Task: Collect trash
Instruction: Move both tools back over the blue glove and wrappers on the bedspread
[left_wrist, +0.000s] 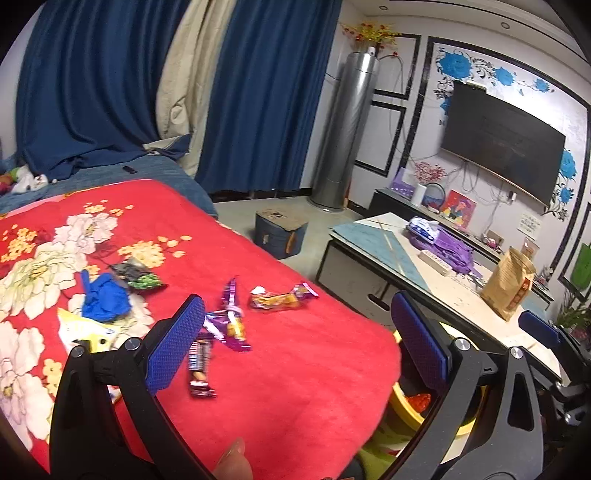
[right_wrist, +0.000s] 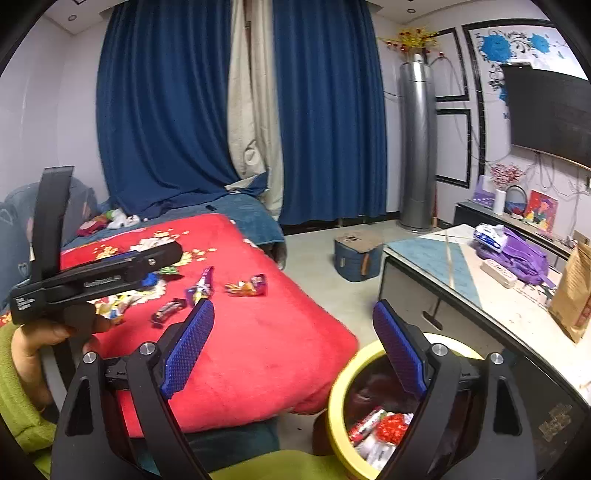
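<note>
right gripper (right_wrist: 293, 350) open, wrappers (right_wrist: 380, 430) in yellow bin (right_wrist: 338, 410)

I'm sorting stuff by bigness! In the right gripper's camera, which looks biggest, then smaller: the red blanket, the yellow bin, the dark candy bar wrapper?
1. red blanket
2. yellow bin, though nearness to the camera makes it look bigger
3. dark candy bar wrapper
</note>
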